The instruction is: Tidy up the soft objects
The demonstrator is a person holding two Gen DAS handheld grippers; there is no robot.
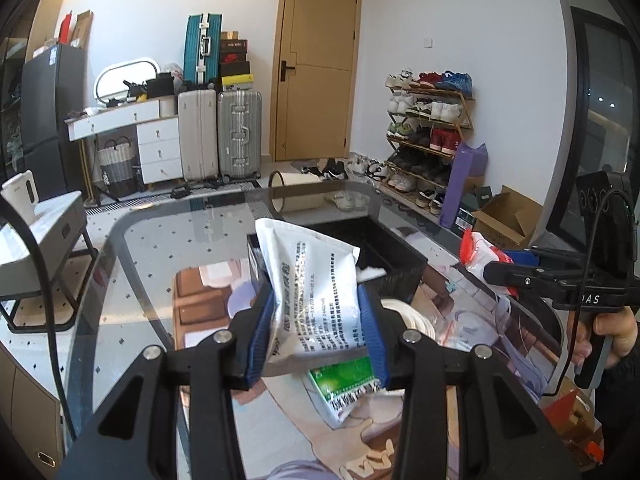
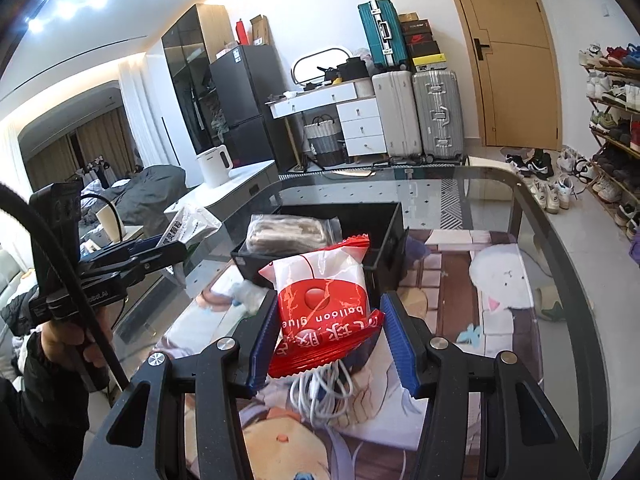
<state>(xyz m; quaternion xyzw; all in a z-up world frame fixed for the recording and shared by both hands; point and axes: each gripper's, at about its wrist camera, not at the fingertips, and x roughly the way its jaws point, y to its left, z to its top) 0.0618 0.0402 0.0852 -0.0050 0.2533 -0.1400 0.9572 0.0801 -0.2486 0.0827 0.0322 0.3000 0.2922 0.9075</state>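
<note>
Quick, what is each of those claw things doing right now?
Left gripper: closed on a white printed pouch.
Right gripper: holding a red-and-white balloon glue packet.

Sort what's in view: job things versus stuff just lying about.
Job: white packet in left gripper; red packet in right gripper; black bin; green packet; bagged cloth.
Lying about: cable, suitcases, shoe rack, kettle.

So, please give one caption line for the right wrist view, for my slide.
Right gripper holds a red-and-white packet above the glass table, before the black bin.
</note>
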